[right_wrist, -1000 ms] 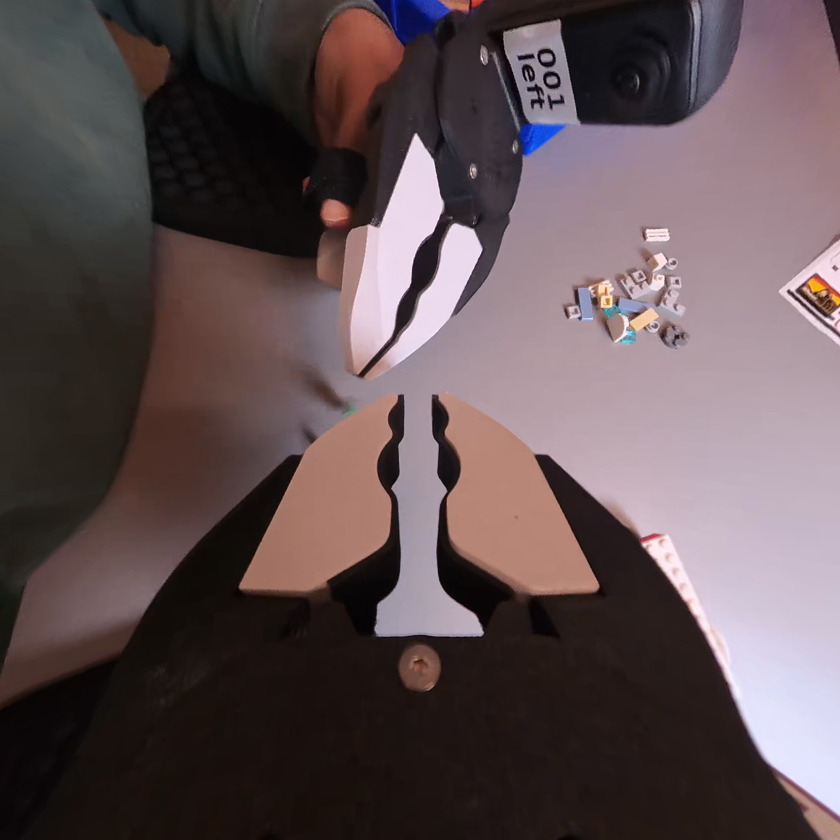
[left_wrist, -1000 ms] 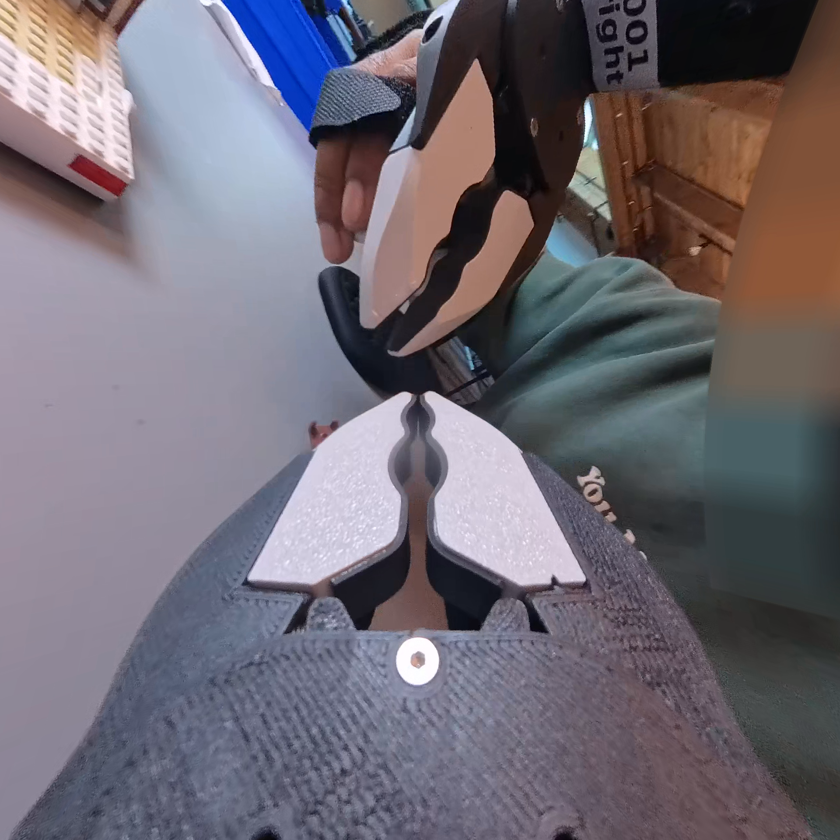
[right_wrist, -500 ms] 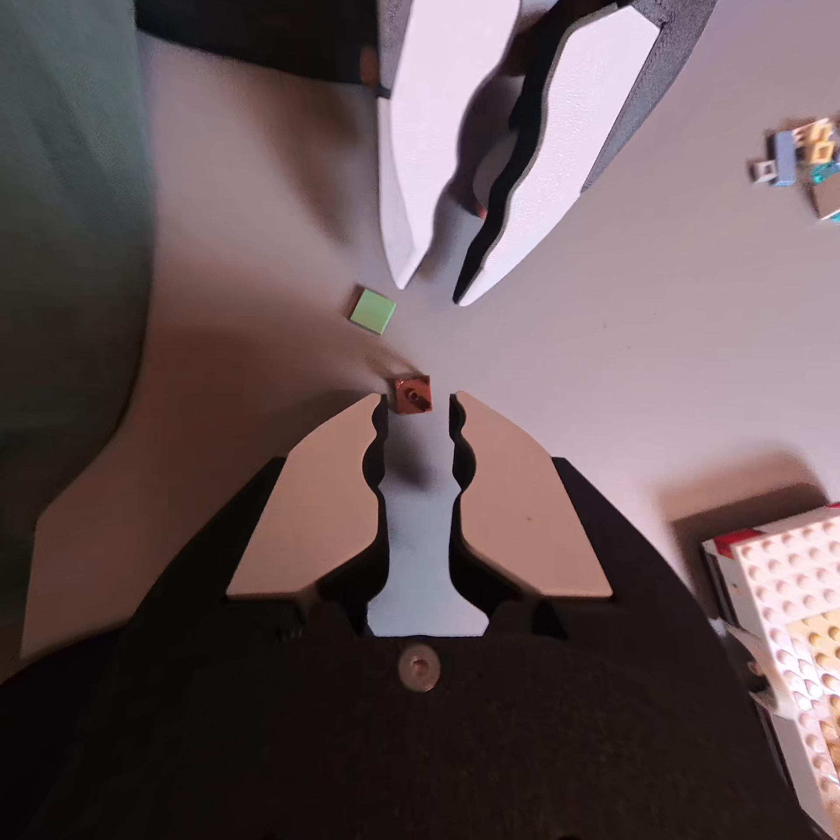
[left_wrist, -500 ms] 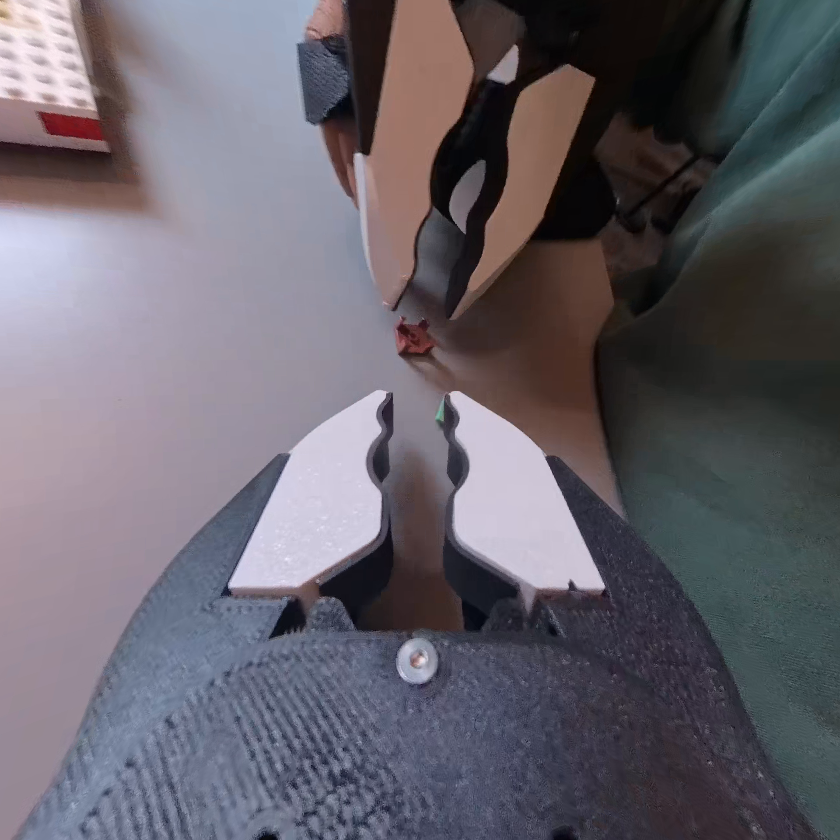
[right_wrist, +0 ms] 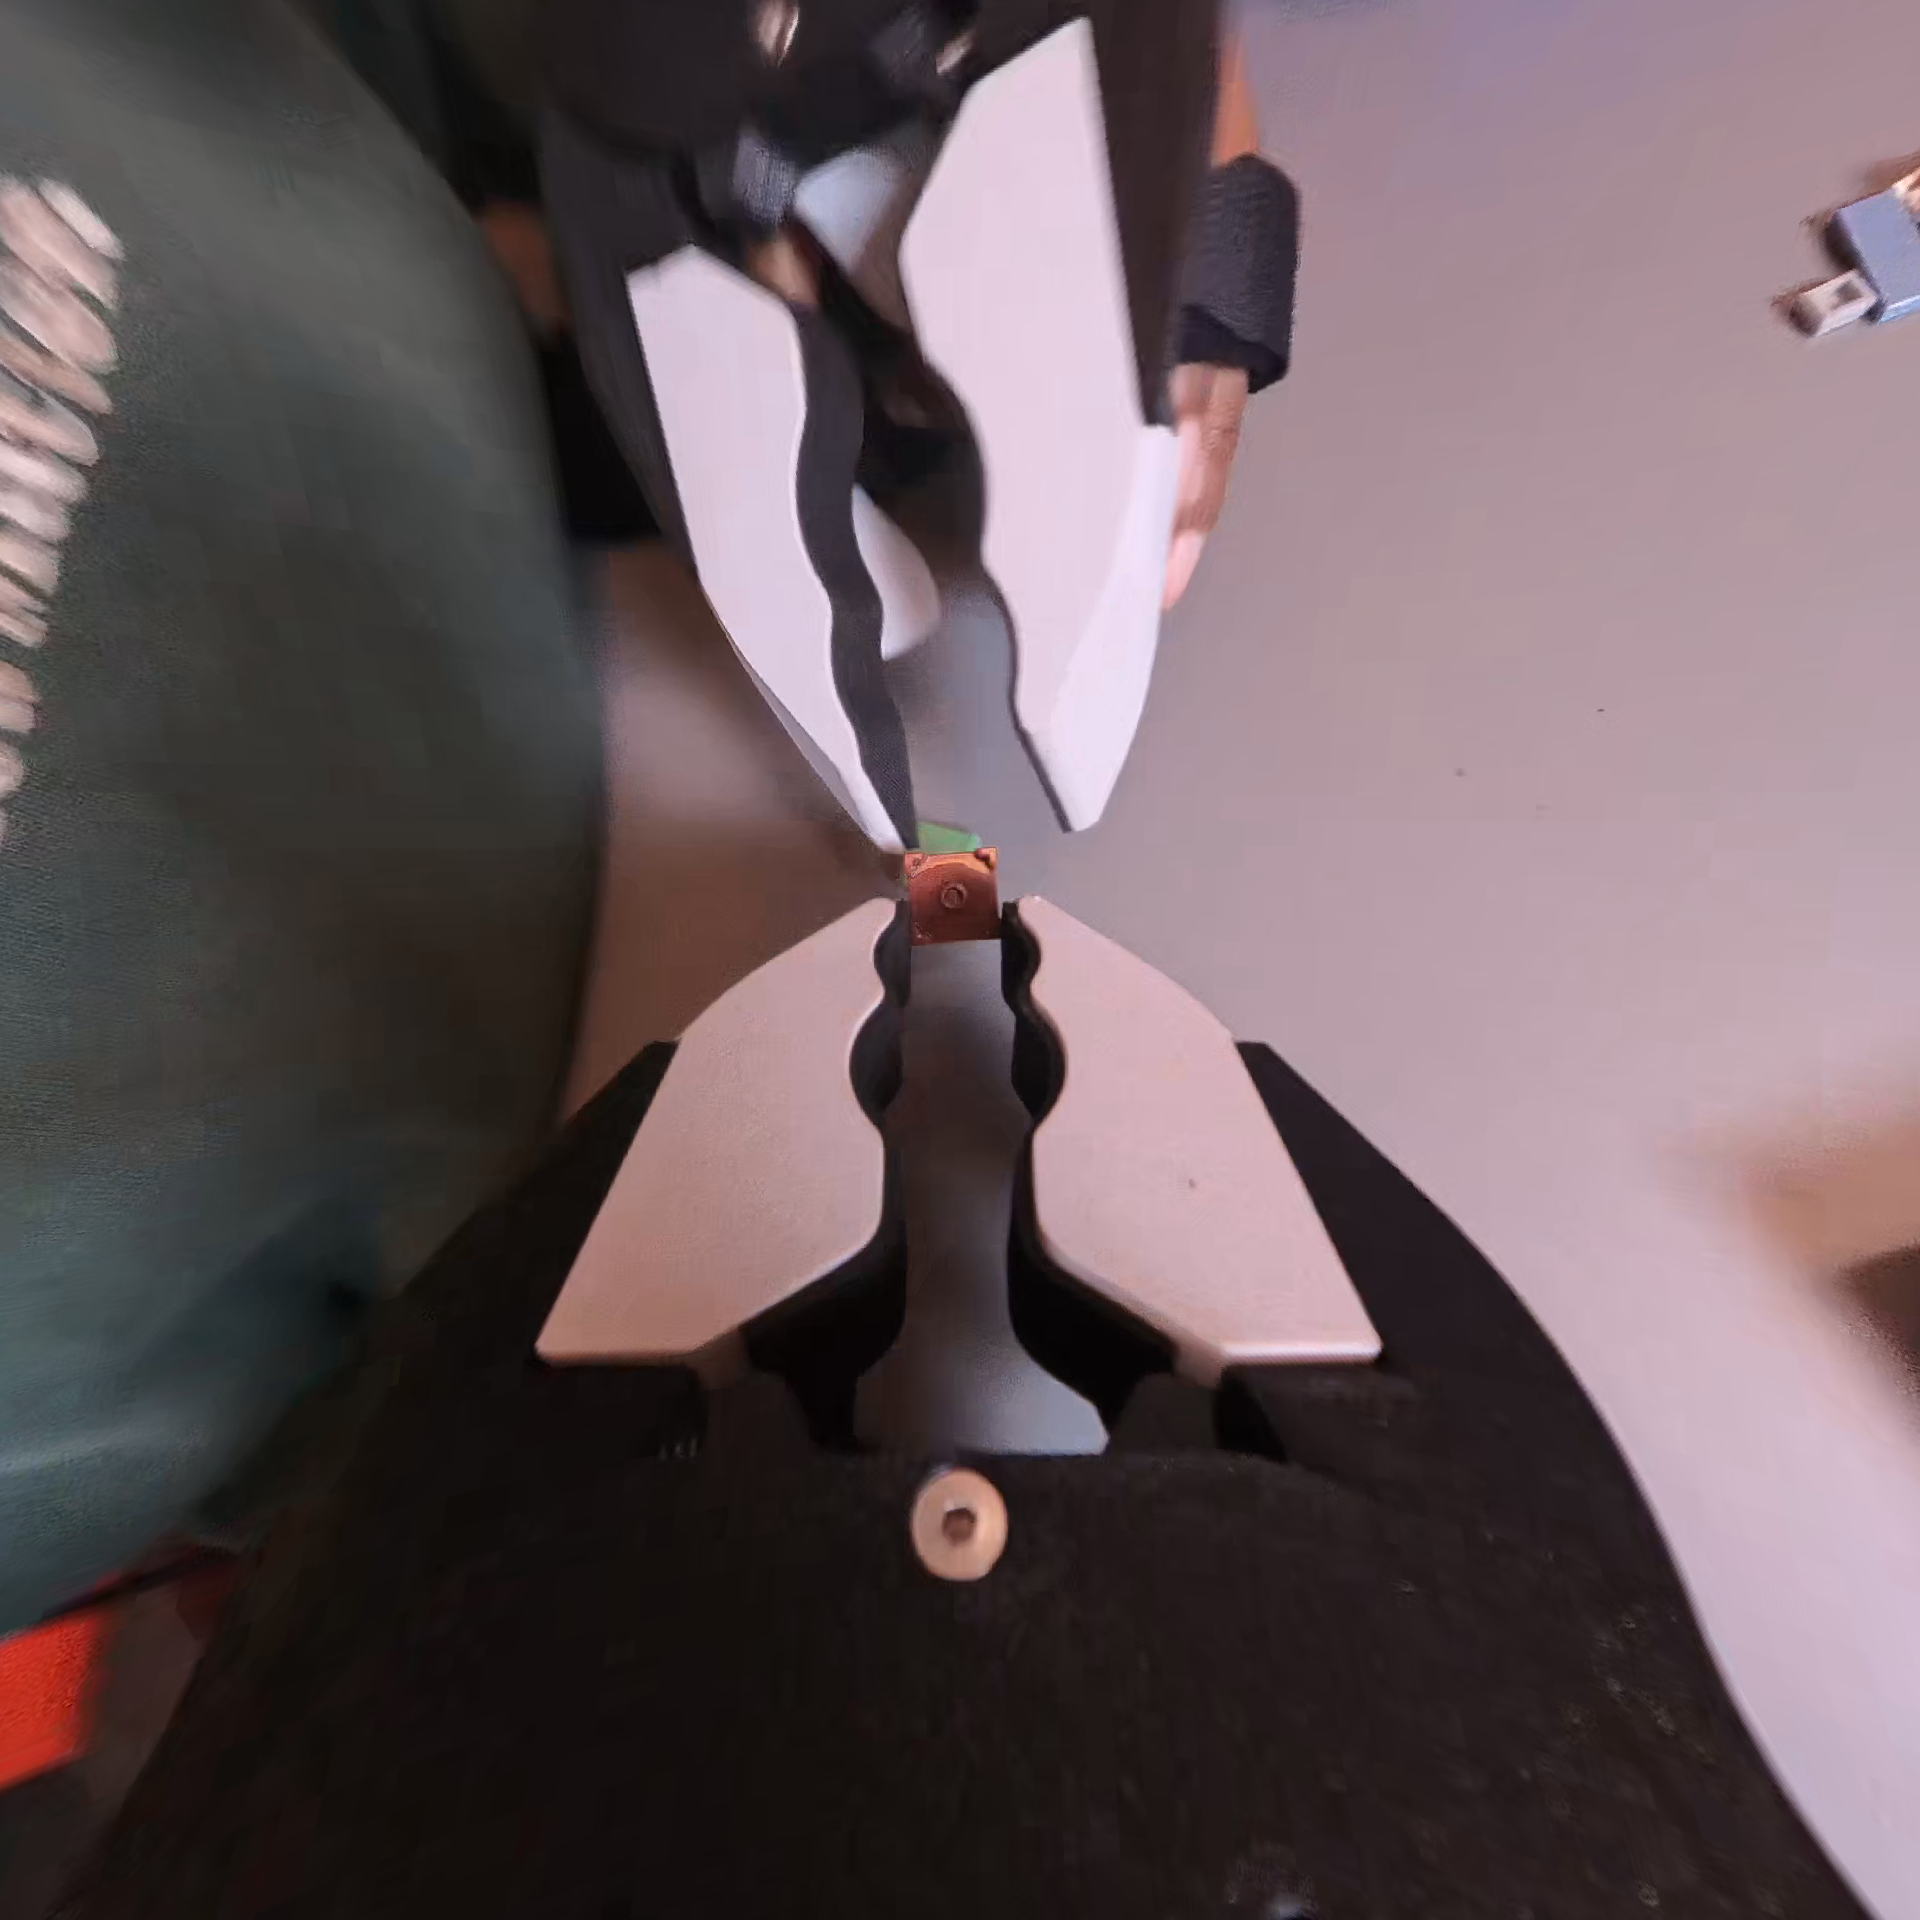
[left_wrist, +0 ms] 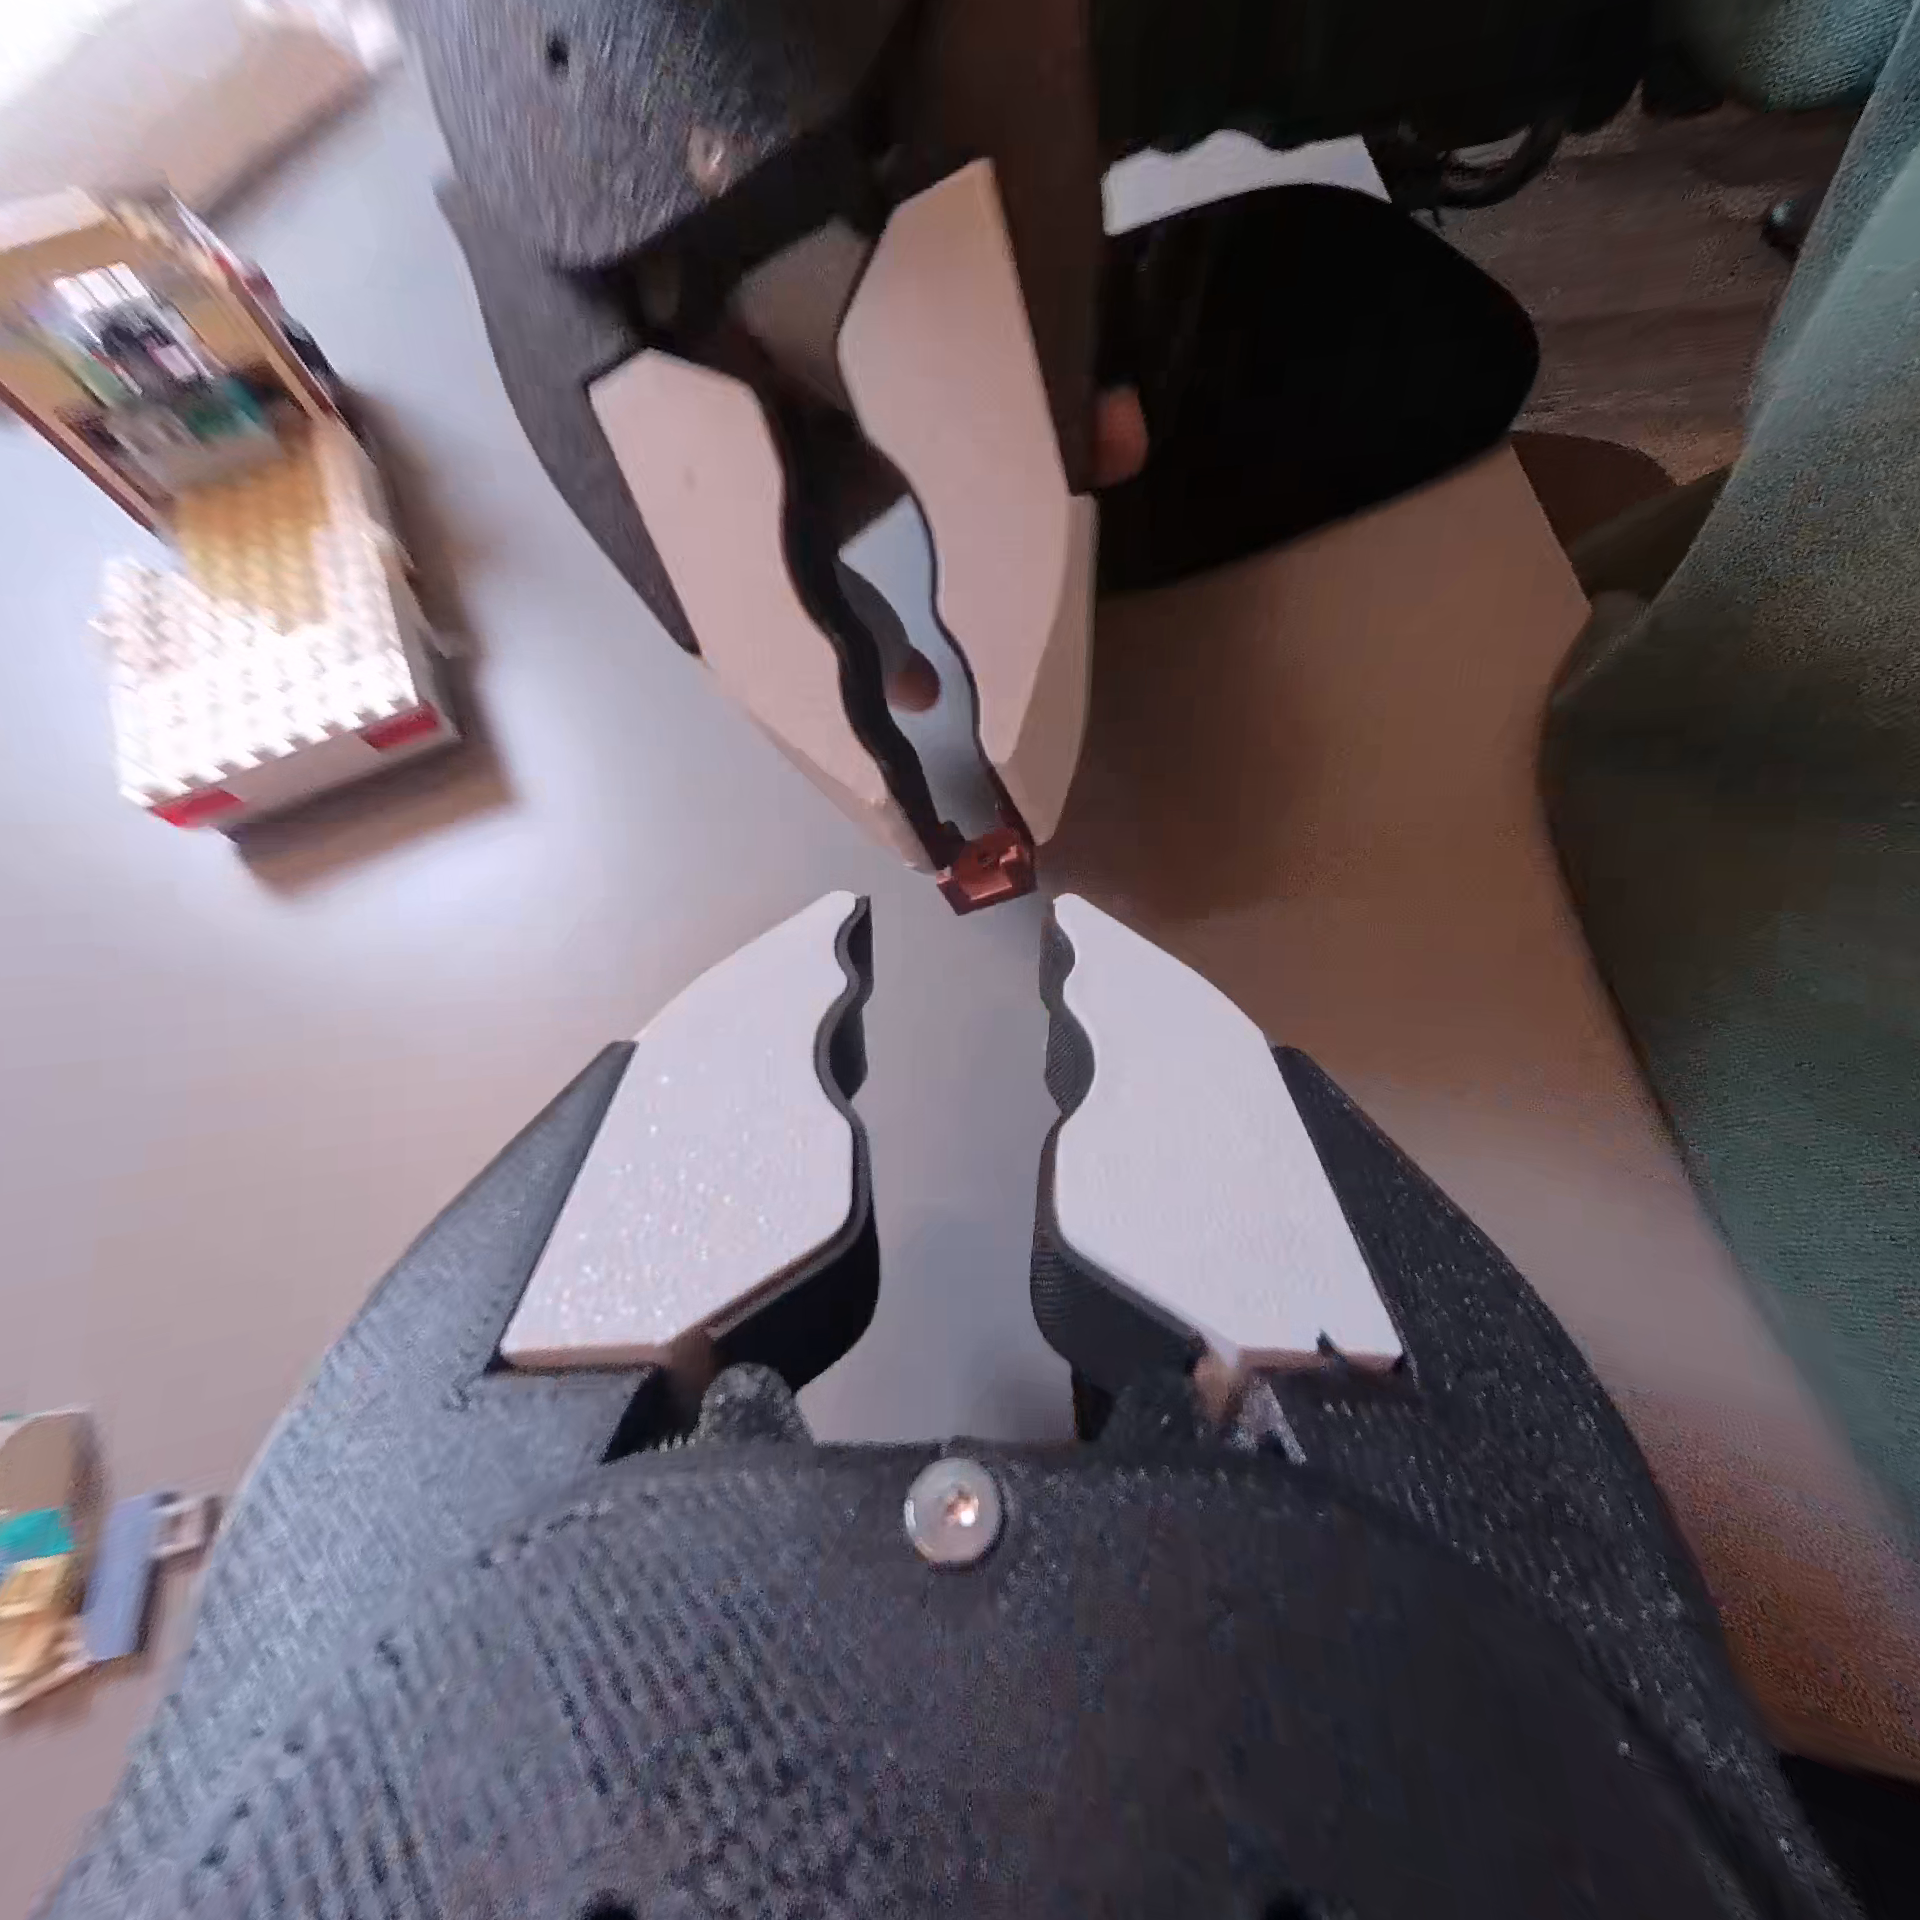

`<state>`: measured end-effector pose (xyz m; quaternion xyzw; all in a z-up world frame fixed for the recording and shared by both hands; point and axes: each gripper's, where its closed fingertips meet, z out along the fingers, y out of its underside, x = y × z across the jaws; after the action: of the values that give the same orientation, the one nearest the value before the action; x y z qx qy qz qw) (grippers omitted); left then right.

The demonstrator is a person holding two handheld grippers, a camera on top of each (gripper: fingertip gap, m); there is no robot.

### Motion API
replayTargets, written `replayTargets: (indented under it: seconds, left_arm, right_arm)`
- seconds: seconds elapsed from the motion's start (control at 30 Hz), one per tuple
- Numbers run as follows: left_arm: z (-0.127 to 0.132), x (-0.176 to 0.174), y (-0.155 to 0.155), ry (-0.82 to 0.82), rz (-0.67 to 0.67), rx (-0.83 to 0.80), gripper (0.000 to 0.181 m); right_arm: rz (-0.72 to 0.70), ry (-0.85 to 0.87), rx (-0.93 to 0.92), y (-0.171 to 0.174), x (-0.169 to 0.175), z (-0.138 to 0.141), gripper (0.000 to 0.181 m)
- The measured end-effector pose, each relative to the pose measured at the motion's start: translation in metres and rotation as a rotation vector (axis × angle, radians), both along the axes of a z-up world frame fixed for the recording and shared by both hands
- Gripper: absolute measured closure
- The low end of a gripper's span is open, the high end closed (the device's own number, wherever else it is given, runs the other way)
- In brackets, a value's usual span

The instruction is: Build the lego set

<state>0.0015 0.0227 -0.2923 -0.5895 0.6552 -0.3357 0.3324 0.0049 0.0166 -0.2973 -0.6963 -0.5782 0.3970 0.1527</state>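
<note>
Jaws of the right gripper (right_wrist: 954, 914) are pinching a small reddish-brown lego piece (right_wrist: 953, 898) between their very tips, with the piece showing a round hole in its face. In the left wrist view the same brown piece (left_wrist: 987, 871) is sitting at the tip of the right gripper (left_wrist: 979, 836), whose white fingers (left_wrist: 727, 582) are reaching down from the top of the picture. Jaws of the left gripper (left_wrist: 954, 912) are standing open with a clear gap between them and holding nothing, their tips sitting just beside the brown piece without closing on it. From the right wrist view the left gripper (right_wrist: 982, 826) is coming in from above, tip to tip with the right one, and a sliver of a green lego piece (right_wrist: 951, 834) is peeking out just behind the brown piece, mostly hidden. Both grippers are hovering close over a plain grey bench (left_wrist: 260, 1091). A partly built lego model (left_wrist: 270, 665) with white and tan studs and red edge marks is resting on the bench well off to the left, blurred. Loose small lego parts (right_wrist: 1870, 260), grey and blue, are lying far off near the picture edge. A person's green sleeve (right_wrist: 260, 727) is filling the side of the right wrist view, and a bare fingertip (left_wrist: 1117, 442) is showing behind the right gripper
</note>
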Motion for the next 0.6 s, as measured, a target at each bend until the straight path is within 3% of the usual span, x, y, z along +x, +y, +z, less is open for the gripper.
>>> replayTargets:
  seconds: [0.2, 0.27, 0.37, 0.47, 0.6]
  left_arm:
    - [0.024, 0.004, -0.005, -0.126, -0.058, 0.272, 0.160]
    - [0.026, 0.004, -0.006, -0.137, -0.058, 0.301, 0.169]
    - [0.027, 0.003, -0.001, -0.142, -0.024, 0.211, 0.170]
    - [0.029, 0.001, 0.012, -0.160, 0.071, -0.047, 0.170]
    - [0.032, -0.003, 0.025, -0.219, 0.169, -0.587, 0.171]
  right_arm:
    - [-0.057, 0.228, -0.482, -0.005, -0.004, 0.030, 0.165]
    - [-0.048, 0.239, -0.539, -0.007, -0.006, 0.030, 0.165]
    - [-0.074, 0.272, -0.535, -0.001, -0.007, 0.033, 0.164]
    - [-0.165, 0.329, -0.269, 0.022, -0.006, 0.040, 0.149]
    - [-0.175, 0.304, 0.318, 0.035, -0.003, 0.052, 0.147]
